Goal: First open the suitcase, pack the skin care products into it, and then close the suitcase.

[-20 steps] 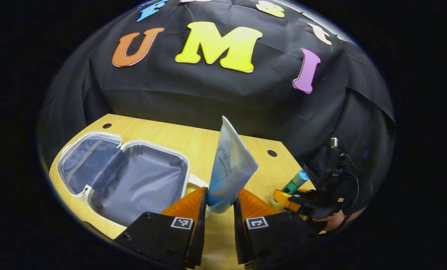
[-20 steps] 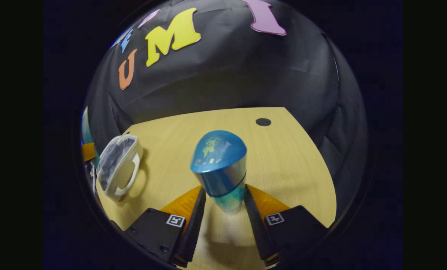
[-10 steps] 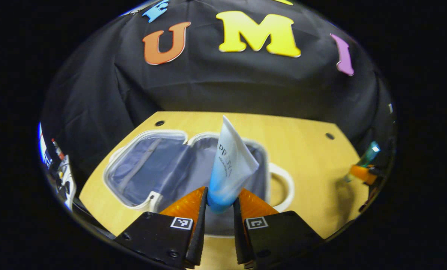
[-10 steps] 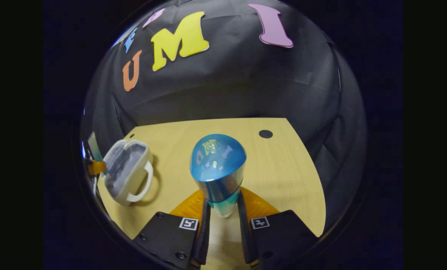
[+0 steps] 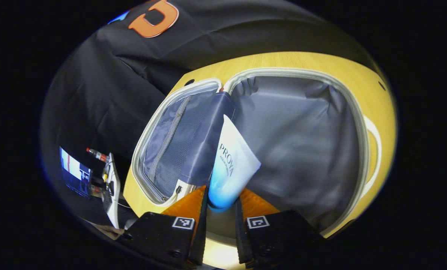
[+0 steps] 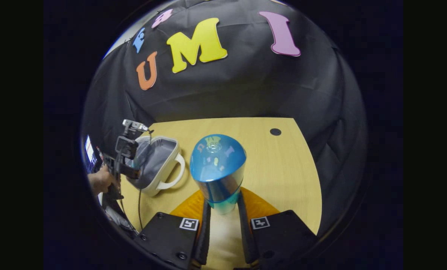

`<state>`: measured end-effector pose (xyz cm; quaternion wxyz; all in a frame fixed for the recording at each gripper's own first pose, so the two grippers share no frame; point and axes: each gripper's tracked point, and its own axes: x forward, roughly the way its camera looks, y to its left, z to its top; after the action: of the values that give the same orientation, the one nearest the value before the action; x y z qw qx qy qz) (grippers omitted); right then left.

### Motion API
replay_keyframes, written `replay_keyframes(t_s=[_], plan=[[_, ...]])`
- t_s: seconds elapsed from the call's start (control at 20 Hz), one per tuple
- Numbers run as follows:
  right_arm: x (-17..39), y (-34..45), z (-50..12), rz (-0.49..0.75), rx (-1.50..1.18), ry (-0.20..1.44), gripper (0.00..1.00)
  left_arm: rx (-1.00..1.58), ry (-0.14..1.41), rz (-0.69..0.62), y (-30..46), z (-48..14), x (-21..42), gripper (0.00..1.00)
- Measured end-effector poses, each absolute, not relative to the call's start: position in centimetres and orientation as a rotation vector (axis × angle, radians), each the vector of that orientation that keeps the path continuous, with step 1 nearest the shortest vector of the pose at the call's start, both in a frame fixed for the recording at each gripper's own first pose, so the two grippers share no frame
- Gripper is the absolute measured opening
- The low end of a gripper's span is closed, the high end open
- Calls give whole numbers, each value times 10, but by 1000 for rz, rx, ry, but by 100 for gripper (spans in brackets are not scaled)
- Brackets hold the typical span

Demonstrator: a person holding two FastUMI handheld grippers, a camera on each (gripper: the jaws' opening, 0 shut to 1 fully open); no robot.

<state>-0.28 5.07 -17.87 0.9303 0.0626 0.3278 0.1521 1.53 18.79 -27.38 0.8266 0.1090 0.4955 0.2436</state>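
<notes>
In the left gripper view, my left gripper (image 5: 220,204) is shut on a white and blue tube (image 5: 230,167), held upright just above the open suitcase (image 5: 298,135). The suitcase lies flat with its grey lining showing and a mesh zip pocket (image 5: 171,142) in the left half. In the right gripper view, my right gripper (image 6: 223,210) is shut on a blue-capped bottle (image 6: 218,168), held above the wooden table (image 6: 279,168). The suitcase (image 6: 156,165) sits far to the left there, with the other gripper (image 6: 124,157) and a hand (image 6: 99,180) over it.
The suitcase's white handle (image 5: 375,150) points to the right in the left gripper view. Some equipment with a screen (image 5: 92,176) stands off the table's left edge. A round hole (image 6: 275,131) marks the table's far right corner.
My left gripper carried the tube forward and down over the open suitcase, which now looms large. My right gripper closed on the bottle and lifted it slightly.
</notes>
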Motion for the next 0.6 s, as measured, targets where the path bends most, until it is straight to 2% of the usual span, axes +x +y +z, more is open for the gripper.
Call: replay_keyframes(t_s=[0.35, 0.4, 0.45, 0.5, 0.6], plan=[[-24, 56, -165, 348, 144, 658, 34, 219, 1264, 613, 196, -297, 12, 37], [-27, 55, -165, 351, 138, 656, 34, 210, 1285, 618, 197, -297, 12, 42], [-29, 52, -165, 352, 134, 654, 34, 204, 1306, 619, 196, -297, 13, 39], [-30, 49, -165, 349, 134, 652, 31, 196, 1321, 614, 195, -300, 15, 40], [-32, 42, -164, 335, 146, 649, 34, 190, 1347, 620, 196, -302, 14, 41]])
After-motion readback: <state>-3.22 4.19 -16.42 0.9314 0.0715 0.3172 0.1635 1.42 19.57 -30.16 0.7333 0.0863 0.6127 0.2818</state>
